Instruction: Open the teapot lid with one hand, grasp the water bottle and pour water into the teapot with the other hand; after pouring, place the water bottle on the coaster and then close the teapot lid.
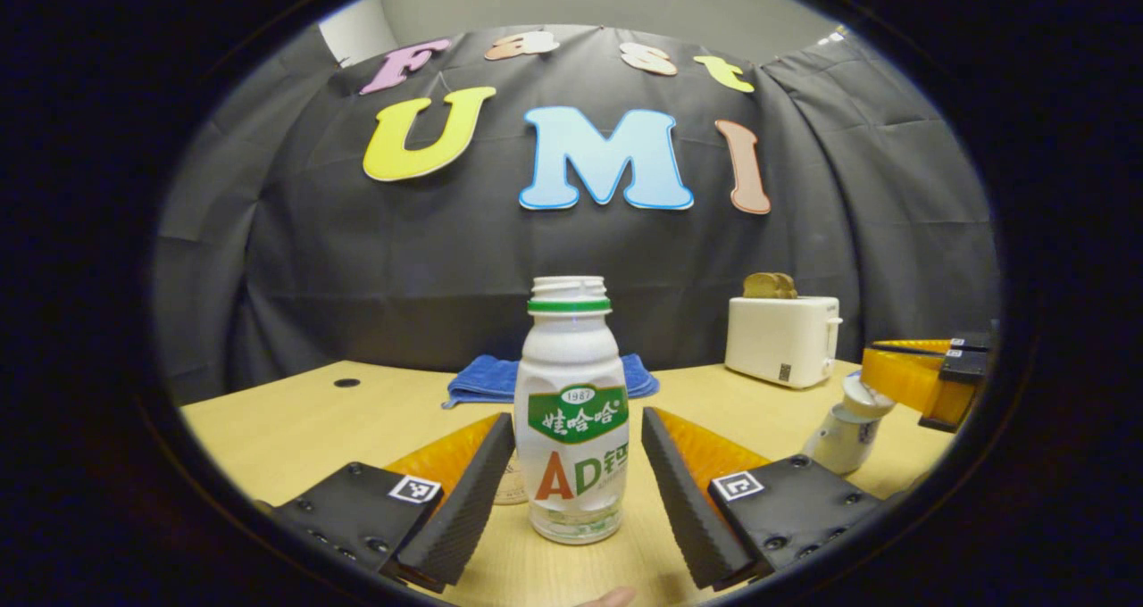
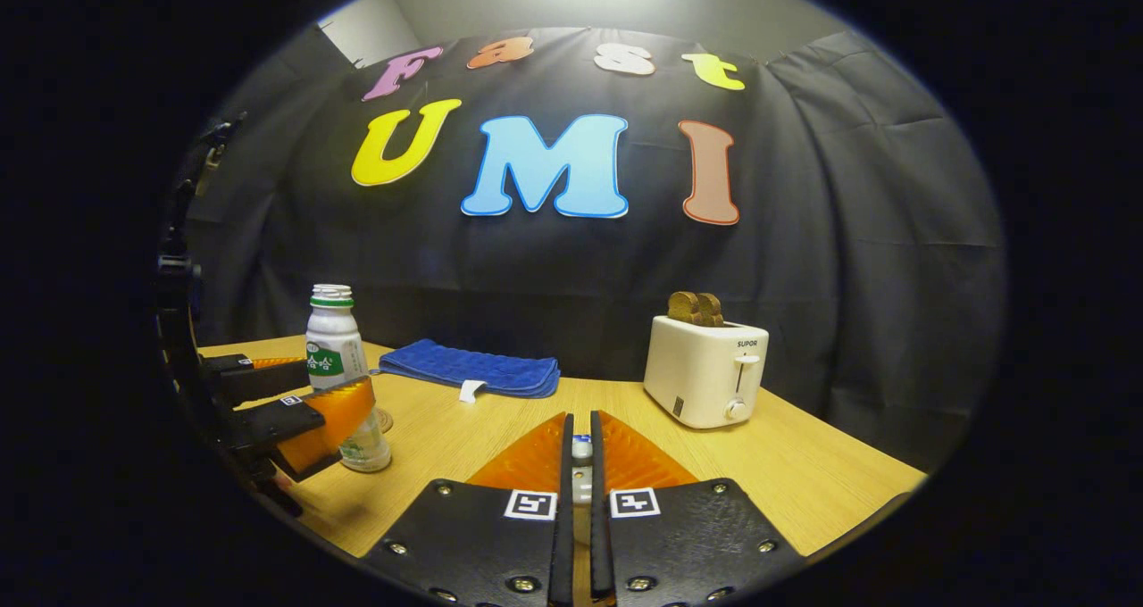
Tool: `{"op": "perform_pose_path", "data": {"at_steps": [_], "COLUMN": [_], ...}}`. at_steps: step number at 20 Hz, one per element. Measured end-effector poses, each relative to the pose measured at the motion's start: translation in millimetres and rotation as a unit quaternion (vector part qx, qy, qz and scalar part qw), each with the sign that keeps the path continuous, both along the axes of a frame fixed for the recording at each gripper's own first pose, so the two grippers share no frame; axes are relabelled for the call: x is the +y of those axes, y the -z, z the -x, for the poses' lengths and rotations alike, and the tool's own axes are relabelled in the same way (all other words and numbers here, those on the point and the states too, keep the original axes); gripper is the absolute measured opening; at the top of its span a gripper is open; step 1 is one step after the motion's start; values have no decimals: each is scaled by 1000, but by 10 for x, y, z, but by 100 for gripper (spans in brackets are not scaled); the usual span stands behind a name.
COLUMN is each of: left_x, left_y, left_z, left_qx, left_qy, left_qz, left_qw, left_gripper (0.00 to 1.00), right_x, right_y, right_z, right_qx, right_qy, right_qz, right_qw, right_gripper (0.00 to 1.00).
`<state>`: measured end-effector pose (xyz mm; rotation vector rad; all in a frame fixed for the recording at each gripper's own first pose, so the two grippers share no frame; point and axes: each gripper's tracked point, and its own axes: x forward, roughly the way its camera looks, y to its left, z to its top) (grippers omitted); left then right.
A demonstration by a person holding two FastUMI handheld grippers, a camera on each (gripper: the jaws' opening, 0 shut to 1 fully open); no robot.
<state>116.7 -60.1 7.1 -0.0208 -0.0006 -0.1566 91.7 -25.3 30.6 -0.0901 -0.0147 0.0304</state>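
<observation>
Water bottle (image 1: pixel 572 411) stands between open left claw (image 1: pixel 578 478) fingers

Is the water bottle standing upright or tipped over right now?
Upright. The water bottle stands on the table, open mouth on top, between the left gripper's open fingers.

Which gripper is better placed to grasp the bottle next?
Left. The left gripper is open with the bottle upright between its fingers, not yet gripped. The right gripper is nearly shut over by the teapot.

Left tongs (image 1: pixel 576 491) spread wide; right tongs (image 2: pixel 580 500) nearly closed, fingers almost touching
</observation>
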Motion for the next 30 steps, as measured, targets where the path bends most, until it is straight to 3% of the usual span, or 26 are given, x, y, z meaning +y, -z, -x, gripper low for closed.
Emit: {"op": "perform_pose_path", "data": {"at_steps": [4,5,6,9,13,18,23,24,25,26,30], "left_x": [-31,-26,-4,-21,-93,-326,-647,-736,-851,-909,-1085], "left_y": [21,43,40,40,8,-158,-167,-188,-189,-182,-114], "left_z": [-150,-154,-140,-101,-26,110,102,113,118,118,46], "left_qx": [11,12,14,17,10,-24,-50,-60,-73,-77,-78], "left_qy": [-2,-1,-2,1,3,4,22,27,32,36,55], "left_qz": [-8,-8,-7,-15,-59,-153,-265,-297,-337,-350,-399], "left_qw": [1000,1000,1000,1000,998,988,963,953,938,933,912], "left_gripper": [96,75,83,80,80,80,80,70,70,75,75], "right_x": [7,8,29,83,97,-117,-268,-258,-243,-249,-299], "right_y": [59,67,46,-36,-37,22,149,168,231,265,253], "right_z": [-5,15,41,197,711,1441,1813,1843,1858,1864,1937], "right_qx": [8,8,7,1,5,-6,-9,-9,-10,-9,-15], "right_qy": [-3,-6,-12,-24,-42,-42,-37,-40,-44,-45,-45], "right_qz": [6,1,-7,-15,-28,-27,-32,-33,-23,-17,-17], "right_qw": [1000,1000,1000,1000,999,999,999,999,999,999,999], "right_gripper": [7,7,7,7,7,7,7,7,7,7,7]}}
